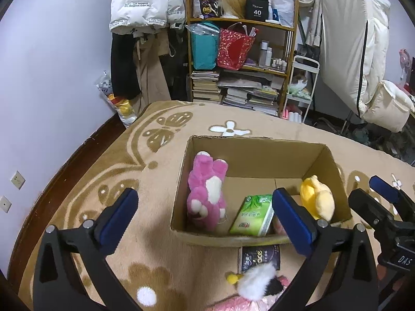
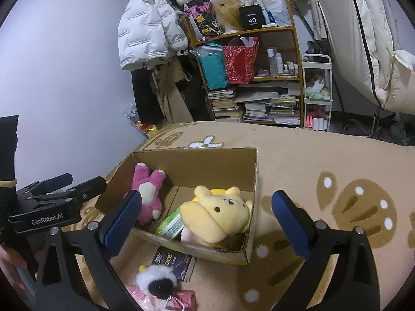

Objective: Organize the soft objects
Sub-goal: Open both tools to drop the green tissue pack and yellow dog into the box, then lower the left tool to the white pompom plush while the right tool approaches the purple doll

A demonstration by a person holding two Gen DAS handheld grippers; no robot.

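An open cardboard box [image 1: 259,153] [image 2: 197,159] stands on the patterned blanket. Inside lie a pink plush bear [image 1: 206,194] [image 2: 147,197], a green tissue pack [image 1: 253,216] [image 2: 171,225] and a yellow plush bear [image 1: 317,198] [image 2: 220,215]. In front of the box lie a dark "ace" packet [image 1: 260,258] [image 2: 176,261], a white-and-black fluffy pompom [image 1: 258,280] [image 2: 157,281] and a pink packet [image 1: 233,304] [image 2: 181,299]. My left gripper [image 1: 205,217] is open and empty above the box's near edge. My right gripper [image 2: 205,215] is open and empty, over the box's near right corner.
A wooden shelf [image 1: 241,59] [image 2: 259,77] with books, bags and bottles stands beyond the bed. Coats [image 1: 145,20] hang at its left. A white cart [image 1: 302,88] and a cream duvet [image 1: 363,59] are at the right. The purple wall [image 1: 52,64] is on the left.
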